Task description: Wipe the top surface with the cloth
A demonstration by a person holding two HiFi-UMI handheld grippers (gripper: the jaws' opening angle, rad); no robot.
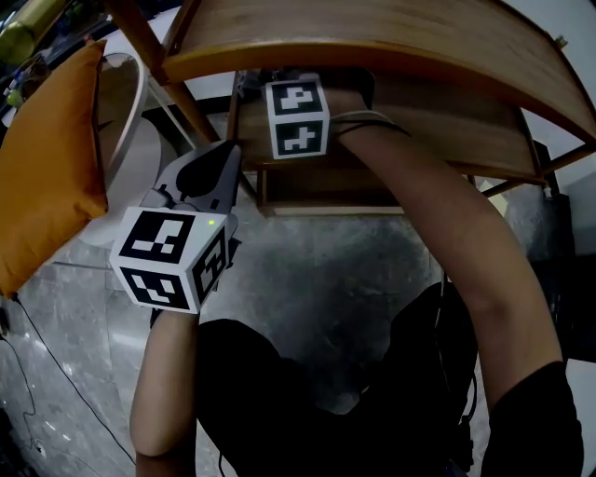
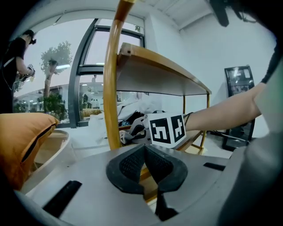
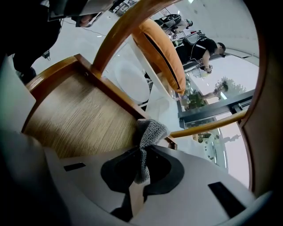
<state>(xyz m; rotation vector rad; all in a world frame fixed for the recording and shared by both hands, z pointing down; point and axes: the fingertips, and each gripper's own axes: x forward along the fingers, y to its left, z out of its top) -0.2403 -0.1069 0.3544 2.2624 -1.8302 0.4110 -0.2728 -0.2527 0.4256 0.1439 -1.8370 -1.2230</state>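
Observation:
The wooden table's top surface [image 1: 372,28] curves across the head view, with a lower shelf [image 1: 447,121] beneath it. My right arm reaches under the top; only the right gripper's marker cube [image 1: 296,116] shows there, the jaws are hidden. In the right gripper view the right gripper [image 3: 142,154] is shut on a grey knitted cloth [image 3: 148,134], held over the lower shelf [image 3: 75,114] near its far edge. My left gripper [image 1: 219,160] hangs in front of the table, left of the right one. Its jaws [image 2: 144,152] are shut and hold nothing.
An orange cushion [image 1: 47,158] rests on a white chair [image 1: 126,102] left of the table. A wooden table leg [image 2: 112,88] stands just ahead of the left gripper. A person [image 2: 17,48] stands far off by the windows. The floor is grey stone [image 1: 326,279].

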